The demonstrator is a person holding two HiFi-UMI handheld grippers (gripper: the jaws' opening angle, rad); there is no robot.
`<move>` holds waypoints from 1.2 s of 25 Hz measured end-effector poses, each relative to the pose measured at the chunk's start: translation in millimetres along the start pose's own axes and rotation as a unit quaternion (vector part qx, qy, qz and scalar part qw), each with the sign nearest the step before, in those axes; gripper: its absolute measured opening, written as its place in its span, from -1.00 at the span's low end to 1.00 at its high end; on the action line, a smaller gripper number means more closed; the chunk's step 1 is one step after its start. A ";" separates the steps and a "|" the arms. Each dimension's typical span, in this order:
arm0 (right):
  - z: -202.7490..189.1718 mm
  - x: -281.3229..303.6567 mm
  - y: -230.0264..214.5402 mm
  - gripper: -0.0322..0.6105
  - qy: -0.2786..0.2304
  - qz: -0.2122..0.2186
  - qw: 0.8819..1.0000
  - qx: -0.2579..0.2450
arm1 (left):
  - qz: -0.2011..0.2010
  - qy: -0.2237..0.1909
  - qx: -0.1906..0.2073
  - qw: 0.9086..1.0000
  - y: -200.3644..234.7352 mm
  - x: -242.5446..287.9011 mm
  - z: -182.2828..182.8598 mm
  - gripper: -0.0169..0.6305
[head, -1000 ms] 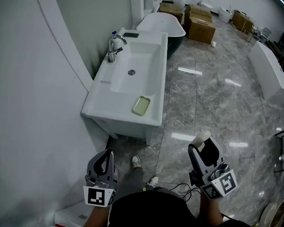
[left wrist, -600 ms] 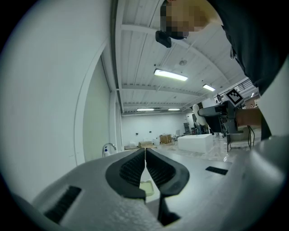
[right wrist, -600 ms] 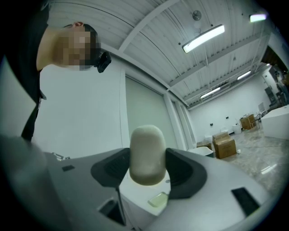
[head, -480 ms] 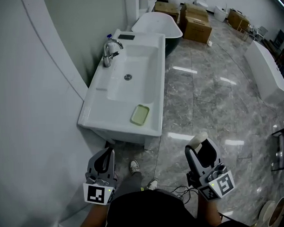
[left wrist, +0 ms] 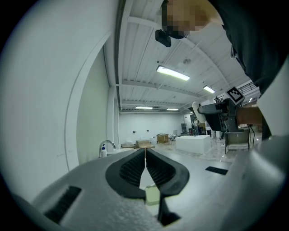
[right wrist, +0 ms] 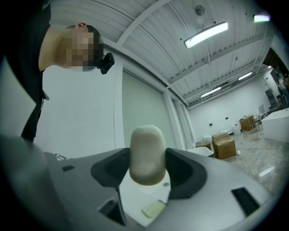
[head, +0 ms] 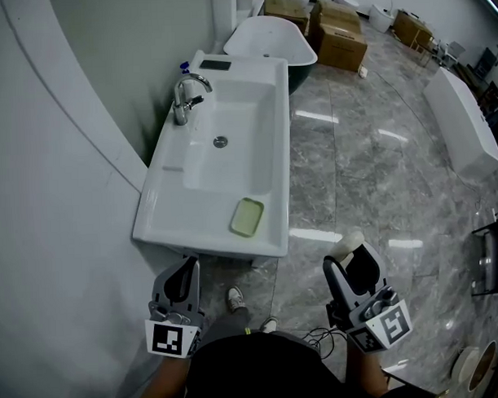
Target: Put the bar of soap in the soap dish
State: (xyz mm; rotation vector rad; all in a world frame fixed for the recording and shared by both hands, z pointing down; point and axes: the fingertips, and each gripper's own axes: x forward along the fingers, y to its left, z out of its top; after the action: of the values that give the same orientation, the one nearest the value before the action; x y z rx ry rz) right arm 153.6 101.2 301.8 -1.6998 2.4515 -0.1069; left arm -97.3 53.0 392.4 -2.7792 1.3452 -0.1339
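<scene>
A cream bar of soap stands upright between the pads of my right gripper, which is shut on it. In the head view the soap and right gripper hover over the marble floor, short of the sink's near right corner. The pale green soap dish lies empty on the white sink's front ledge, and it also shows low between the jaws as the dish. My left gripper is shut on nothing, its pads meeting in the left gripper view, just below the sink's front edge.
A chrome faucet stands at the basin's back left. Beyond the sink are a dark-sided bathtub and cardboard boxes. A grey wall runs along the left. The person's shoes are under the sink's front edge.
The sink and dish have drawn nearer and lower in the head view as the person steps toward them. Both grippers came forward with no change in their jaws.
</scene>
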 end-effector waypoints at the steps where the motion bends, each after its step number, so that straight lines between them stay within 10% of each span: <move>1: 0.3 5.0 -0.6 -0.10 0.002 -0.002 1.000 -0.002 | -0.003 -0.006 -0.002 1.000 3.8 4.4 1.4 -0.87; 30: 0.8 97.7 -0.5 -0.10 0.018 -0.035 0.999 -0.036 | -0.050 -0.011 -0.040 0.998 77.4 86.4 -23.6 -0.87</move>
State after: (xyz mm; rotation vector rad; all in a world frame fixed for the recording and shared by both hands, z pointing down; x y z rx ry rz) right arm 120.7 9.6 292.5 -1.8293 2.4496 -0.0579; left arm -106.7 -63.0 414.2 -2.9059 1.2320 -0.0557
